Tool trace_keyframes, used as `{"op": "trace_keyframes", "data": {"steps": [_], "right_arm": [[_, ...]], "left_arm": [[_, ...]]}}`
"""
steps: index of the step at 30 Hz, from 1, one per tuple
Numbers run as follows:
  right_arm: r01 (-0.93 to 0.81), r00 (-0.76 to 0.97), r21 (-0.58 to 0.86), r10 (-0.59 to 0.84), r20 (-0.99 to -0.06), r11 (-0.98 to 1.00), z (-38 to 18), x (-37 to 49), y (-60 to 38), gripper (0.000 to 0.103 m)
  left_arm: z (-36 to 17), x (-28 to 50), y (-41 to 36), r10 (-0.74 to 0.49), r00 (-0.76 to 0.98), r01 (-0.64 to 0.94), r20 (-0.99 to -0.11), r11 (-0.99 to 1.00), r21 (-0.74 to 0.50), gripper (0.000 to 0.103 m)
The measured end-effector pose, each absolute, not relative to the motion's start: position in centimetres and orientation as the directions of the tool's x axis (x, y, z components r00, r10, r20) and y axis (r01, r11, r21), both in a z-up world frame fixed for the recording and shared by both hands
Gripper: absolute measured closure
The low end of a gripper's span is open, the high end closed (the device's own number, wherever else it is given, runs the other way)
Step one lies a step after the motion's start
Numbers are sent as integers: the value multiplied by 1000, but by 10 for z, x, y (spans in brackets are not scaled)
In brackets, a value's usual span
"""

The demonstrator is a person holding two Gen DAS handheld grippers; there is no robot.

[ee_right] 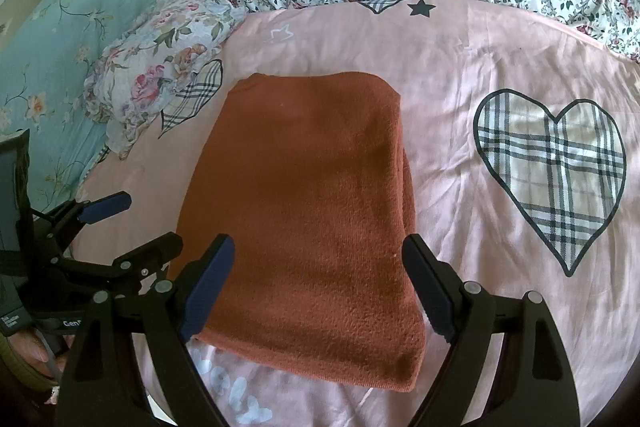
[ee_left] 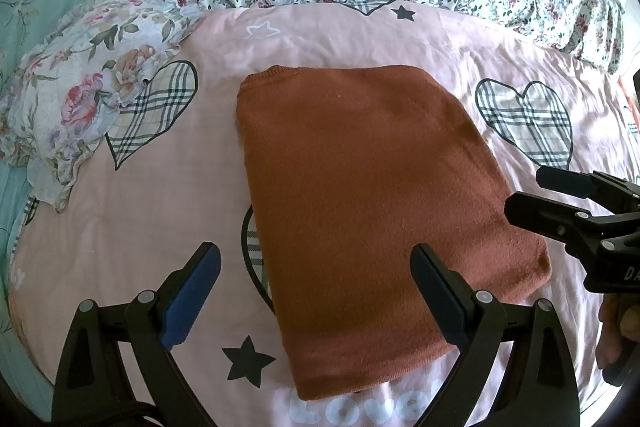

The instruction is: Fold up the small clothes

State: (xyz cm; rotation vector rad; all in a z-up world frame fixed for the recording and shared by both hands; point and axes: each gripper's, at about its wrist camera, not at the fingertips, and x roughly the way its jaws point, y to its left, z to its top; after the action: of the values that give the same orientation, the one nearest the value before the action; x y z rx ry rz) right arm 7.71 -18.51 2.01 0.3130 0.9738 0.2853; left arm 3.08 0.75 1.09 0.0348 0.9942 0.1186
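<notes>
Rust-orange knit garment, folded into a soft, light rectangle on the pink heart-print bedsheet.
Left gripper and right gripper both gape empty; I'd pinch the thick near hem, it'll flop.

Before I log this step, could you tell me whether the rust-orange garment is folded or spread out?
Folded: the rust-orange garment lies as a compact rectangle on the pink bedsheet, layered edges showing at its right side.

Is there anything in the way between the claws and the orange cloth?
No, nothing visible. The orange cloth lies folded on the pink sheet, right in front of the open left claw and open right claw. The flowery pillow sits off to the left, apart from it.
</notes>
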Motion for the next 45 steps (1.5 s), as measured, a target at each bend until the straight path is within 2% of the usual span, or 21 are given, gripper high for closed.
{"op": "trace_keyframes", "data": {"steps": [45], "right_arm": [[-72,523,377,357,-774,923,10,81,-185,17]], "left_arm": [[9,39,17,112,544,-104,-831,992,66,6]]}}
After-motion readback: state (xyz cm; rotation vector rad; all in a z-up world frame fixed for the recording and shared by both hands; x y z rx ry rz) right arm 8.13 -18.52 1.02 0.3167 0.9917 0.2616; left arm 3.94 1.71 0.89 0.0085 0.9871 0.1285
